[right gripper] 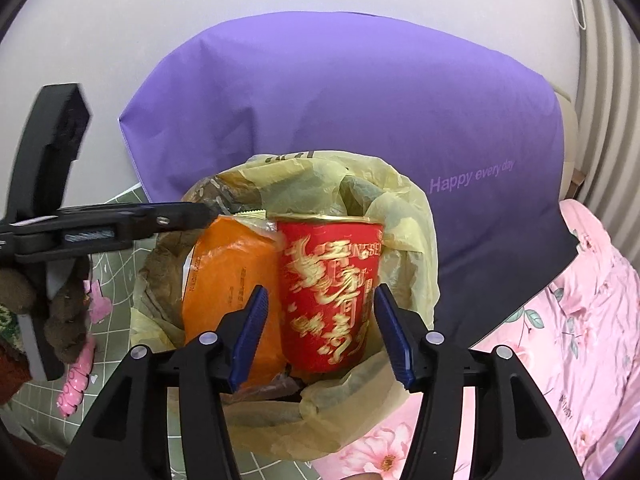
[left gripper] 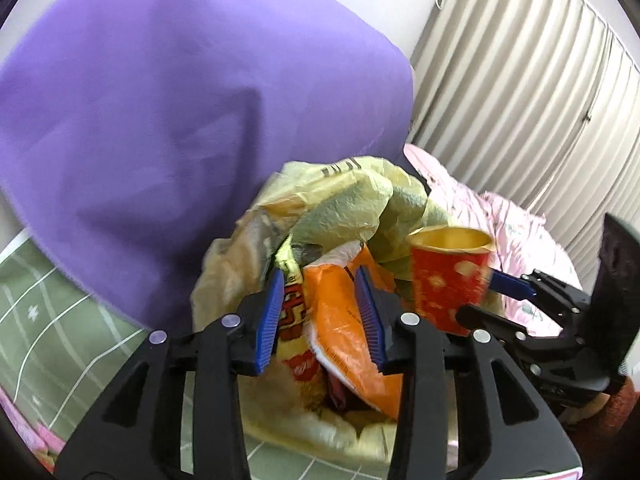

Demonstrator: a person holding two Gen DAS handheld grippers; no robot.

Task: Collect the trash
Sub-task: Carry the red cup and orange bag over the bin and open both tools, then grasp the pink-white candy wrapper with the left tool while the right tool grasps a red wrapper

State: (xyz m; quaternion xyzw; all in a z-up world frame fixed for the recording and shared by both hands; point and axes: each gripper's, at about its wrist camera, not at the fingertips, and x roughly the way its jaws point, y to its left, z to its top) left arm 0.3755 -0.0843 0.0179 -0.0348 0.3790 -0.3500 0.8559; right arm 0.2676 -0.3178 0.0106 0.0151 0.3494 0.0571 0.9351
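Trash bag: a crumpled, translucent yellow plastic bag (right gripper: 404, 216) stands open-mouthed on the bedding, its rim (left gripper: 340, 184) folded outward, just in front of the cushion.

Cup: a red paper cup with gold lettering and a gold-lined inside (right gripper: 330, 292) stands upright in the bag's mouth, on the right side of the contents. In the left wrist view the same cup (left gripper: 448, 280) shows slightly blurred at its edges.

Orange wrapper: a flat orange plastic snack packet (right gripper: 228, 280) stands on edge inside the bag, touching the cup's left side; seen also from the left wrist (left gripper: 340, 320).

Other contents: a yellow and red printed packet (left gripper: 294, 312) sits beside the orange wrapper, deeper in the bag.

Right gripper (right gripper: 322, 336): jaws spread apart either side of the cup; blue pads flank its lower half with a visible gap on each side, so the cup is released. From the left wrist view, whether the pad touches the cup cannot be told.

Left gripper (left gripper: 322, 320): jaws parted, straddling the orange wrapper at the bag's mouth; the pads lie close to it, but a firm grasp is not evident.

Surroundings: a large purple fabric cushion printed "Happy every day" (right gripper: 360, 112) behind the bag; pink floral bedding (right gripper: 580, 320) to the right; a green sheet with white lines (left gripper: 48, 320) to the left; pleated cream curtains (left gripper: 520, 80).
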